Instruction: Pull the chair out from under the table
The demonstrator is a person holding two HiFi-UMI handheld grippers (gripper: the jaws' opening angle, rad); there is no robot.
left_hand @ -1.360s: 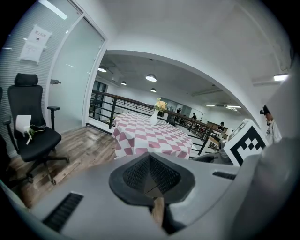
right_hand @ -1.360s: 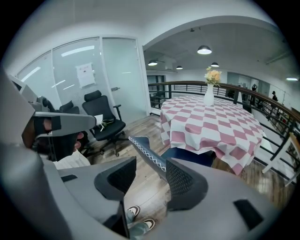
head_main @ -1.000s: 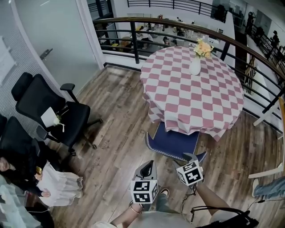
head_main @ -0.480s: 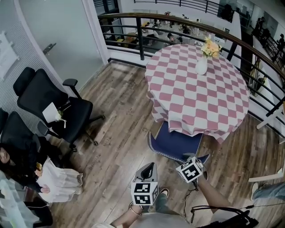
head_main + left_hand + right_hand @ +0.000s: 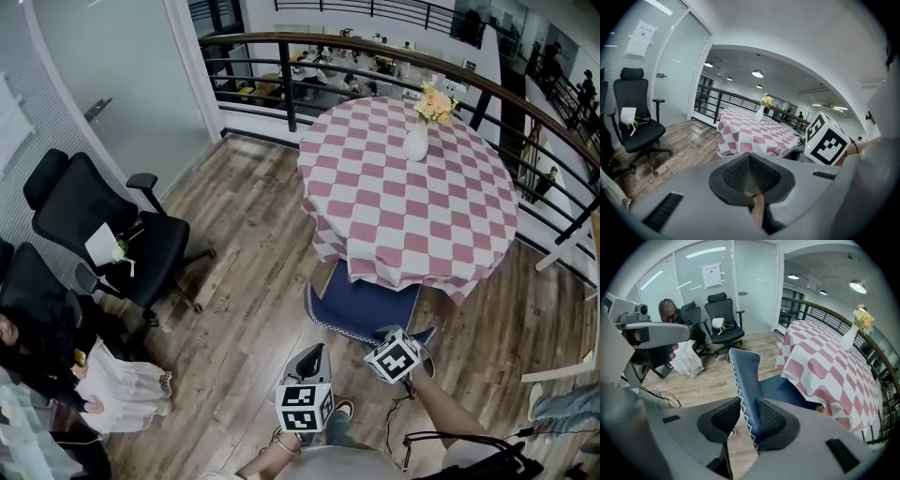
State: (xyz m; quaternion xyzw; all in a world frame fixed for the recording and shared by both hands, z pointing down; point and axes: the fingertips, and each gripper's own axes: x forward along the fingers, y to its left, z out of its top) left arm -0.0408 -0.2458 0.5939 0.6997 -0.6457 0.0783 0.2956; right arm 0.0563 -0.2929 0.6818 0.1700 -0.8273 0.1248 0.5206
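chair (image 5: 361,305): blue, seat half under the round checked table (image 5: 394,216), back towards the person
right gripper (image 5: 749,416): jaws just closing, pads now on both faces of the chair back
left gripper (image 5: 751,173): jaws together, empty, held above the floor
around: vase (image 5: 416,142) on the table, railing (image 5: 281,70) behind it, black office chair (image 5: 103,225) well left
change: right gripper lower than before, chair not moved

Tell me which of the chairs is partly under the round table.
The blue fabric chair with white stitching: its seat reaches under the pink-and-white checked tablecloth. The black office chairs stand well apart.
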